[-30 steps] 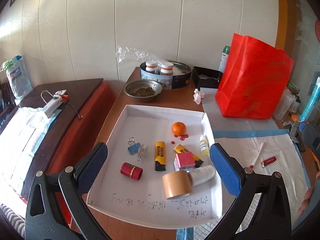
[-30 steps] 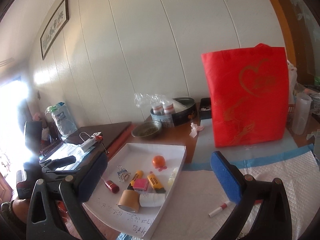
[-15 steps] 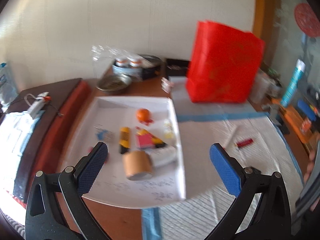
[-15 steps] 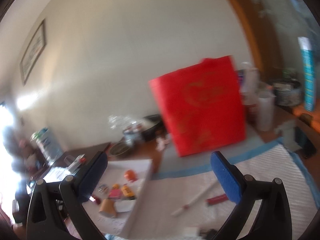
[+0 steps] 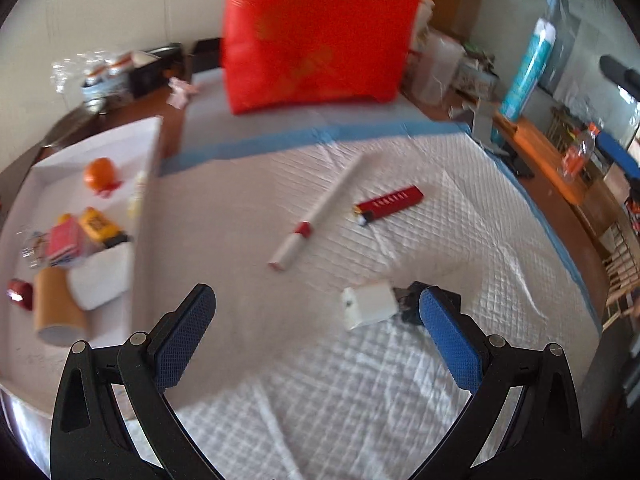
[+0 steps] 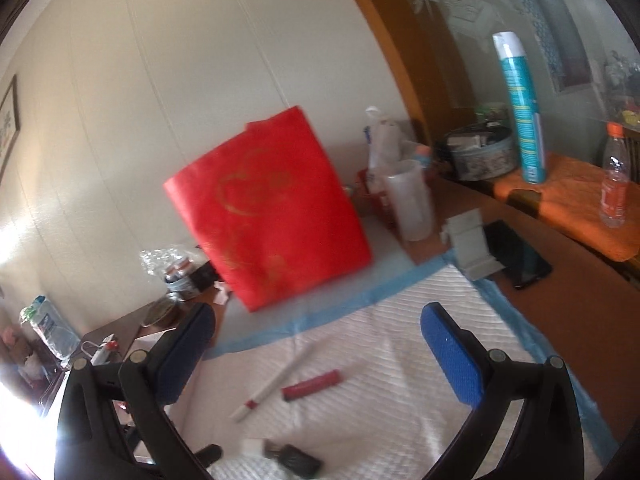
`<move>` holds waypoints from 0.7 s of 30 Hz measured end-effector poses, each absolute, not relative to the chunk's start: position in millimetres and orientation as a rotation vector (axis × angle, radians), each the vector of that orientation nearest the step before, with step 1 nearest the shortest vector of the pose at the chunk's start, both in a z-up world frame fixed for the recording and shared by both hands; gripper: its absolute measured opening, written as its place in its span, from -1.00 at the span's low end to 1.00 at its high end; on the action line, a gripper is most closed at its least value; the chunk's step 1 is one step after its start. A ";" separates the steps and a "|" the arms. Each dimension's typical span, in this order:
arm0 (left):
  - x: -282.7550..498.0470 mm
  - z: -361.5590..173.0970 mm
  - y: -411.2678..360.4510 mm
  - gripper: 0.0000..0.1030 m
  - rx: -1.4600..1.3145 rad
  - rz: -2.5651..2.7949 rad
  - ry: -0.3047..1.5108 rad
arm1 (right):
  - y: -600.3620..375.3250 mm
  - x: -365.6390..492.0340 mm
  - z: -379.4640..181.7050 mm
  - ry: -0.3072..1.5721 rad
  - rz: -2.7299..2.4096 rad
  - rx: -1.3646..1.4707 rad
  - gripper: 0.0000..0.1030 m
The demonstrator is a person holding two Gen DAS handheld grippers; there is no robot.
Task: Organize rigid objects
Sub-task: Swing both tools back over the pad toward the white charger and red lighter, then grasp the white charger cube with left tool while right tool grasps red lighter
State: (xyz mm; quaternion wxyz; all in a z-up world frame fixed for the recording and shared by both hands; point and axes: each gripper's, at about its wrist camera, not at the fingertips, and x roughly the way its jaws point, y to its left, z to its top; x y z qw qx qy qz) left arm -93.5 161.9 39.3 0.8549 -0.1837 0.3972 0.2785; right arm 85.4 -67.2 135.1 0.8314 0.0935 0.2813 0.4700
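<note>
Red lighter [image 5: 387,201] – label unreadable, left claw [image 5: 316,332] agape

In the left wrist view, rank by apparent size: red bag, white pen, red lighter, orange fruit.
1. red bag
2. white pen
3. red lighter
4. orange fruit, close to the lighter; blur and fisheye edge make that pair unsure.

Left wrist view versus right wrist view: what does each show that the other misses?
Left wrist only: the white tray with the orange, tape roll and yellow lighter, plus a white charger. Right wrist only: clear measuring jug, black phone, orange-capped bottle. Both: red bag, white pen, red lighter, teal spray can.
</note>
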 end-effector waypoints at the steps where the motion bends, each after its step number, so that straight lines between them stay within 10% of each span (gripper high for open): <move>1: -86.8 35.5 160.3 0.99 -0.376 0.584 0.849 | -71.4 91.4 132.8 0.601 0.984 0.205 1.00; 11: -69.3 13.9 164.3 0.22 -0.354 0.563 0.910 | -76.8 123.4 119.8 0.638 0.945 0.226 1.00; 21: -66.3 2.0 160.7 0.15 -0.365 0.528 0.936 | 21.2 118.4 53.6 0.813 1.139 -0.093 1.00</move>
